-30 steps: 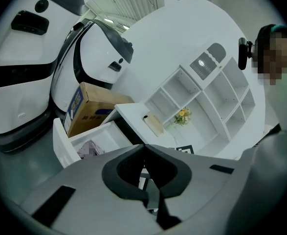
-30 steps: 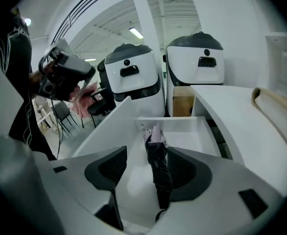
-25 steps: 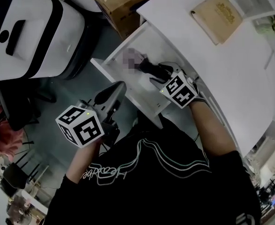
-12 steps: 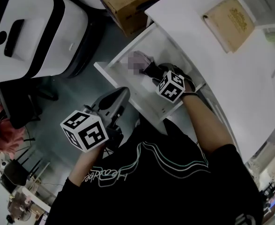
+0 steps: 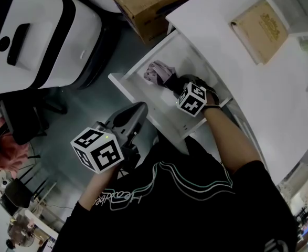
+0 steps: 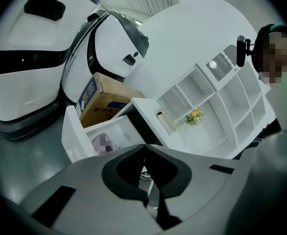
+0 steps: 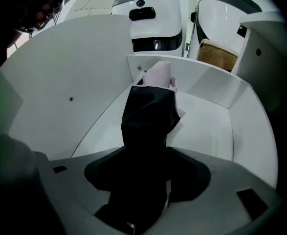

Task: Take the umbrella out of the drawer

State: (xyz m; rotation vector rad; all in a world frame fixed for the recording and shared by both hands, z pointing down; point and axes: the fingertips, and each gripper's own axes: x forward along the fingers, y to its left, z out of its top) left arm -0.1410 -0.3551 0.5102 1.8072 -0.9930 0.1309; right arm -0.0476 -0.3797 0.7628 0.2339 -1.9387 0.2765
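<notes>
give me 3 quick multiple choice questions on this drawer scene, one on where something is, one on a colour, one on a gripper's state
1. Where is the umbrella? A on the floor; B in the open drawer; C on a chair.
2. What colour is the book on the desk top? A blue; B red; C tan.
3. How is the left gripper? A shut, empty; B wide open; C shut on the umbrella.
Answers: B, the drawer's white walls surround it in the right gripper view; C, its cover shows tan in the head view; A, its jaws meet with nothing between them.
</notes>
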